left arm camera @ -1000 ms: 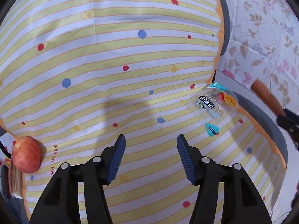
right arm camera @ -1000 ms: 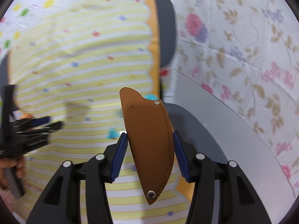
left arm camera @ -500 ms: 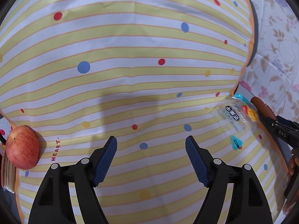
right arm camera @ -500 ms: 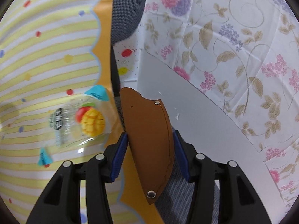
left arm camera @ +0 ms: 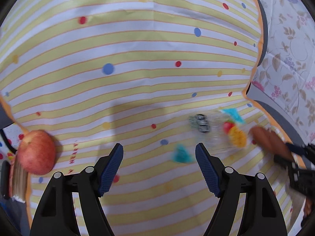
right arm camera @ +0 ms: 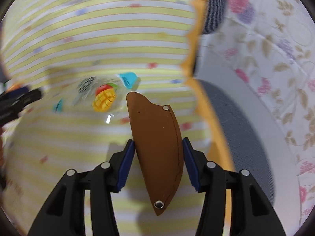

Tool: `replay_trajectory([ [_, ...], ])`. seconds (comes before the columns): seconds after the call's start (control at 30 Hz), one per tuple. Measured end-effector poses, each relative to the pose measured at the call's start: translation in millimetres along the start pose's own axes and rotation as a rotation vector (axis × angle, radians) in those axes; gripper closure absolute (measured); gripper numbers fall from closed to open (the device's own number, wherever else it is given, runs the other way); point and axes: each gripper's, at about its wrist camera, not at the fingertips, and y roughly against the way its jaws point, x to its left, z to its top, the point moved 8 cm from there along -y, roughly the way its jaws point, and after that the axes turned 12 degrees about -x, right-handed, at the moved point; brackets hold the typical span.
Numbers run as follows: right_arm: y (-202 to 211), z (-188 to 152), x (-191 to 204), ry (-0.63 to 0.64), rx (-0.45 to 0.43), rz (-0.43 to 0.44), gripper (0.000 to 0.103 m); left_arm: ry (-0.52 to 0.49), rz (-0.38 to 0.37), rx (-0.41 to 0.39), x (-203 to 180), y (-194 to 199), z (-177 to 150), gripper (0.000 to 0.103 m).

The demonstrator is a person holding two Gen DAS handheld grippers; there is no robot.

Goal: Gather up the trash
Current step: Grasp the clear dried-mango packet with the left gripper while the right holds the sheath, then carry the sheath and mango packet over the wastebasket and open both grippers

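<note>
A clear snack wrapper with mango print and teal corners lies on the striped tablecloth. It is blurred, just ahead and right of my open, empty left gripper. My right gripper is shut on a brown leather sheath, whose tip is beside the wrapper. The sheath and right gripper also show at the right of the left wrist view. The left gripper shows at the left edge of the right wrist view.
A red apple sits at the cloth's left edge. The cloth's orange scalloped edge and a grey surface lie to the right, with floral fabric beyond.
The left gripper has opened wider and closed in on the wrapper. The right gripper swung the sheath over the cloth beside the wrapper, which shifted left.
</note>
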Motion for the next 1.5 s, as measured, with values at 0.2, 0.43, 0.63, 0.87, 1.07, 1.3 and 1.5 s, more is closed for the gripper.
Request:
replay_trajectory([
  [0.2,34,-10,51,0.046,-0.017,0.140,0.054,0.021,0.026,0.012,18,20,-14,0.022],
  [0.43,50,0,31,-0.019,-0.078,0.052,0.054,-0.059,-0.049,0.049,-26,30,-36,0.017],
  [0.63,52,0,13,-0.064,-0.094,0.035,0.054,-0.138,-0.056,0.061,-76,14,-35,0.017],
  [0.87,53,-1,-5,-0.101,-0.104,0.032,0.054,-0.215,0.028,0.123,-88,-17,-40,0.026],
  [1.07,50,-3,-13,-0.117,-0.110,0.026,0.054,-0.248,0.022,0.119,-90,-24,-38,0.051],
  [1.3,65,-2,-16,-0.123,-0.143,0.008,0.054,-0.260,-0.028,-0.030,-90,8,-12,0.089],
  [1.5,94,2,-15,-0.138,-0.193,0.019,0.054,-0.093,-0.144,-0.148,-70,74,14,0.103],
])
